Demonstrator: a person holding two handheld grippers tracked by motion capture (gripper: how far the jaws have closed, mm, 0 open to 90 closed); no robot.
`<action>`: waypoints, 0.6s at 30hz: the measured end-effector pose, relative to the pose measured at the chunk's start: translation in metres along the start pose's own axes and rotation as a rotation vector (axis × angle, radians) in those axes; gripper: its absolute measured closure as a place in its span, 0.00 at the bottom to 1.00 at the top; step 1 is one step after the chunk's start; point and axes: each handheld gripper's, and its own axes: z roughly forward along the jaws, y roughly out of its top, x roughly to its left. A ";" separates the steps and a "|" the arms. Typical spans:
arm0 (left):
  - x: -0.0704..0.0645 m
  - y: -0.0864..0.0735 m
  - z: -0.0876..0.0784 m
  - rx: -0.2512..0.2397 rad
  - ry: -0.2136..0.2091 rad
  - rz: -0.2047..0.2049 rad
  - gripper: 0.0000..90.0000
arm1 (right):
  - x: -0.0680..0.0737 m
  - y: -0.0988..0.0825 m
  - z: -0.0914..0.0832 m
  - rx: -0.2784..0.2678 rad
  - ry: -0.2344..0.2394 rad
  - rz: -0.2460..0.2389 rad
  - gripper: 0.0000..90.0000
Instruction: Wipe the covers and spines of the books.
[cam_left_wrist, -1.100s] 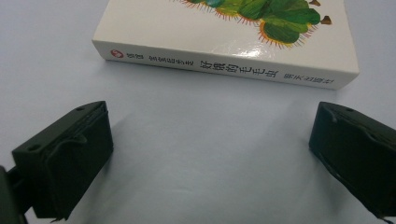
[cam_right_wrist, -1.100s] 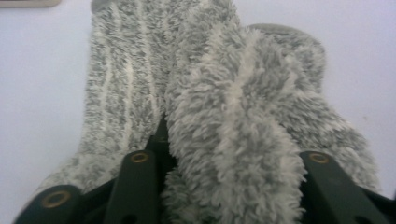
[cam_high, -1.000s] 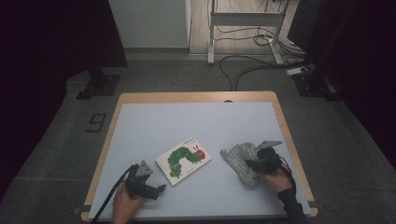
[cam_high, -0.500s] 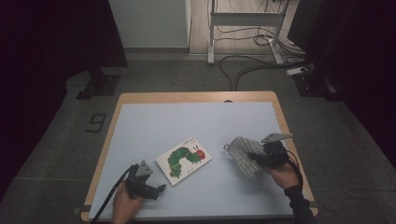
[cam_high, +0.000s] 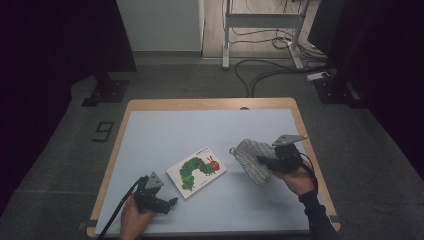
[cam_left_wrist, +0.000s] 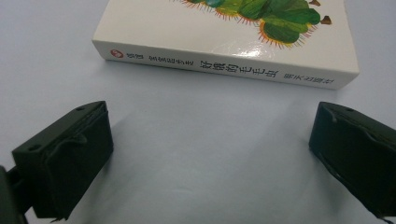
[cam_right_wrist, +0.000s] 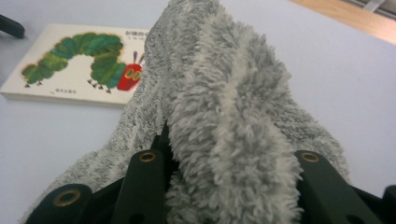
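The right gripper has its jaws clamped on a fluffy grey striped cloth, bunched and drooping. The left gripper rests on the bench, jaws apart, near the caterpillar picture book.

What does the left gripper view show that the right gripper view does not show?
Left gripper view: the book's spine with its printed characters, and the left gripper with its jaws wide apart and nothing between them, short of the book.

Right gripper view: the fluffy grey cloth pinched in the right gripper, the caterpillar's red head, and a strip of the table's wooden edge.

Both views: the picture book lying flat on the pale blue table top.
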 end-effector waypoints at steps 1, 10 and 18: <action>0.000 0.000 0.000 0.001 -0.001 0.001 0.00 | 0.001 0.002 0.001 -0.002 0.002 -0.003 0.68; 0.000 0.000 0.000 0.001 -0.001 0.001 0.00 | 0.015 0.024 0.013 -0.014 0.040 -0.041 0.68; 0.000 0.000 0.000 0.000 0.000 0.000 0.00 | 0.024 0.039 0.027 -0.022 0.064 -0.059 0.68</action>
